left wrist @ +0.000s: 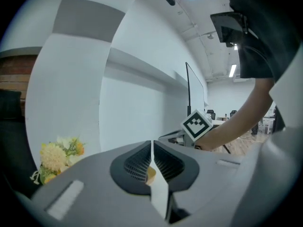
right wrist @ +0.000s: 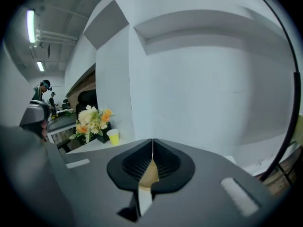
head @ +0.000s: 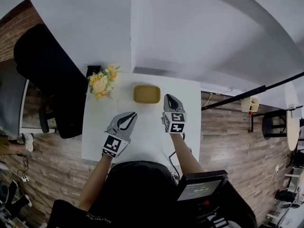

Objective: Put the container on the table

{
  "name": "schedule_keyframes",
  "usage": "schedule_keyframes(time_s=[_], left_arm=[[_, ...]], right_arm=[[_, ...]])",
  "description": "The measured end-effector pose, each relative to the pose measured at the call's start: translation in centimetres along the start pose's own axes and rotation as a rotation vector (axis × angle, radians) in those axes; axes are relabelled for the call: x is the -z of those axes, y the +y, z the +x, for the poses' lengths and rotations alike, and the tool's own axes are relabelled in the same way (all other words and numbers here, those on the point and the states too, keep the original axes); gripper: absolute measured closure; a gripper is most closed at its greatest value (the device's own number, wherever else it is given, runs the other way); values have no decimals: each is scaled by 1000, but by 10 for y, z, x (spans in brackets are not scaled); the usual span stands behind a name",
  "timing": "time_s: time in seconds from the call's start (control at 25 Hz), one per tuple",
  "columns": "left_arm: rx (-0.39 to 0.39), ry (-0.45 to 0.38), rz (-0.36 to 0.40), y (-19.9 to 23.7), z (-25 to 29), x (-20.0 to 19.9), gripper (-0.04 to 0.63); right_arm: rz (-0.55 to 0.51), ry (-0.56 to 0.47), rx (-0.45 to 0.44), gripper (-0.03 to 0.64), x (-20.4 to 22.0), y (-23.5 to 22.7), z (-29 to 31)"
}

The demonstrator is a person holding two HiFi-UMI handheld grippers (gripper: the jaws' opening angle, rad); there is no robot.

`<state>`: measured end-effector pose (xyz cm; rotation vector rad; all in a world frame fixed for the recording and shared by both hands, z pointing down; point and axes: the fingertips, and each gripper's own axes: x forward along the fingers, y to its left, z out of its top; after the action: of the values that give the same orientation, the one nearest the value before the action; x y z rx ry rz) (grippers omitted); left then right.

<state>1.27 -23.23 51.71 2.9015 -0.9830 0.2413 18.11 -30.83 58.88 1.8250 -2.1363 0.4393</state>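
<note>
A shallow tan container sits on the white table, near its far edge. My right gripper hovers just right of the container, jaws shut and empty. My left gripper is nearer to me, to the container's lower left, also shut with nothing in it. In the left gripper view the jaws meet at the left gripper, and a sliver of tan container shows below them. The right gripper looks the same, with the tan container showing through the gap under its jaws.
A bunch of yellow and white flowers stands at the table's far left corner, with a yellow cup beside it. A black chair stands left of the table. A black rail runs at the right. White wall lies behind.
</note>
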Motion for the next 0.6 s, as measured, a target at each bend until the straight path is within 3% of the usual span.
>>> schedule_keyframes(time_s=[0.32,0.52,0.6], left_arm=[[41,-61,146,11,15,-45,578],[-27,-149,128,21,5,-97,578],[-61,-168,110,19,-4,-110,580]], right_arm=[[-96,-230,-23,605,-86,33,-75],[-159,-396,-45,606,-150,63,-121],[-171,-411,-50,606,-160,74,-137]])
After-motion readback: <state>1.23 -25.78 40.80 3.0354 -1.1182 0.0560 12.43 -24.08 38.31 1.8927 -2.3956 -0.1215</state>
